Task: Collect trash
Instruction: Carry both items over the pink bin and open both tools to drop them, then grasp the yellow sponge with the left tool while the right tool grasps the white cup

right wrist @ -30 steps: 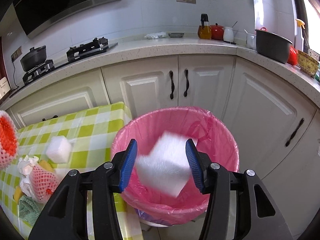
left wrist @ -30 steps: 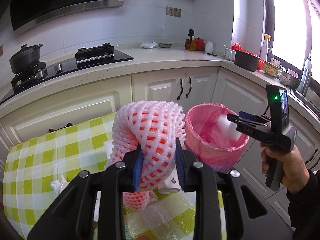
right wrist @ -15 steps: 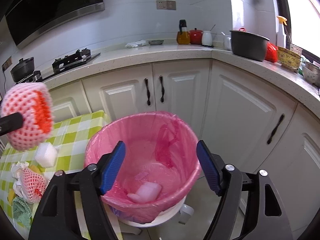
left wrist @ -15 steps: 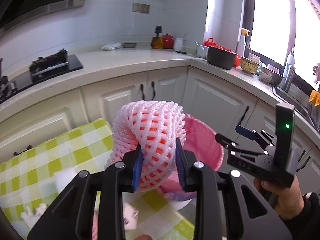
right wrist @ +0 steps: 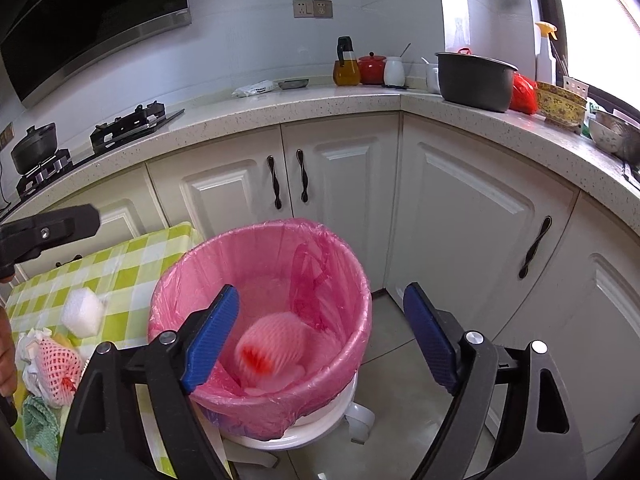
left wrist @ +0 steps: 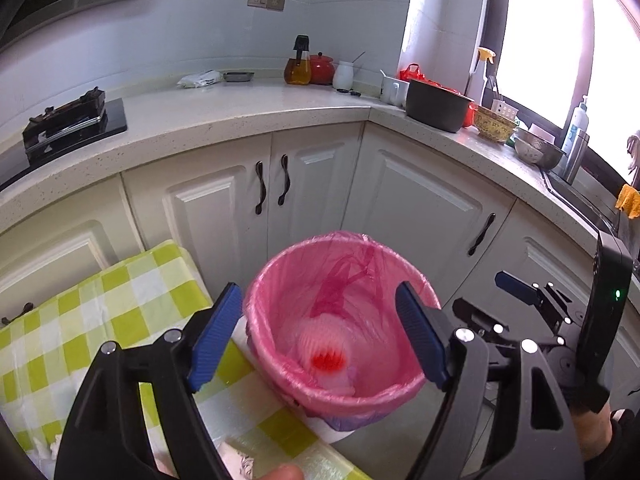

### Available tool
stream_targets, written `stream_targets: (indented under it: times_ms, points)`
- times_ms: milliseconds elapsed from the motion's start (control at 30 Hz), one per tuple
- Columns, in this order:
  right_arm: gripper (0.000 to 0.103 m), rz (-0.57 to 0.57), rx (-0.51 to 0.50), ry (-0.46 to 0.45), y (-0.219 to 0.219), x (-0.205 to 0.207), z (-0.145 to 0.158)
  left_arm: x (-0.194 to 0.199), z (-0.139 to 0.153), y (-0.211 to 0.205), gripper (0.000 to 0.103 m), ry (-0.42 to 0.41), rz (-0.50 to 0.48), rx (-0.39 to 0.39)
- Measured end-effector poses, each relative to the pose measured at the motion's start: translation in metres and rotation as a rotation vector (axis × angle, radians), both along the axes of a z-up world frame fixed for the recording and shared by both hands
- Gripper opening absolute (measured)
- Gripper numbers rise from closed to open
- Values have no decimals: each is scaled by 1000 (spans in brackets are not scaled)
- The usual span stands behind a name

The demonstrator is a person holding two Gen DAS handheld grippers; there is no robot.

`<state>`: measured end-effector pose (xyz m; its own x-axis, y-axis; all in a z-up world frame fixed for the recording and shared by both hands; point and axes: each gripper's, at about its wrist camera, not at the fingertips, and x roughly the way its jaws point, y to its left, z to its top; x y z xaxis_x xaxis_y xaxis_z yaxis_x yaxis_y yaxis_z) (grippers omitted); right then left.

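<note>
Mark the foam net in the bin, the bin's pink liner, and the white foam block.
foam net [right wrist: 270,350], right wrist view, its side
liner [right wrist: 260,248], right wrist view, far rim
foam block [right wrist: 83,313], right wrist view, front face

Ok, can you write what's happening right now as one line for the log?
left gripper: jaws just opened, empty | right gripper: open, empty | pink foam net: in pink-lined bin | table: foam block, more trash left

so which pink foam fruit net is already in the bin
The blurred pink foam net inside the pink-lined bin. The other foam net still lies on the checked tablecloth beside a white foam block.
</note>
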<state>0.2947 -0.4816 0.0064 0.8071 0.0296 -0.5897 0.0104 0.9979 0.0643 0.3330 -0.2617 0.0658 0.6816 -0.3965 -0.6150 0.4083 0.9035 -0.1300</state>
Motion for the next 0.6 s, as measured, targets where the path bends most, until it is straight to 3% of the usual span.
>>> stream_targets:
  times_ms: [333, 600]
  points:
    - [83, -13, 19, 9, 9, -24, -3, -58, -7, 77, 76, -5, 109, -14]
    - [85, 33, 5, 11, 50, -52, -5, -112, -2, 161, 78, -39, 250, 6]
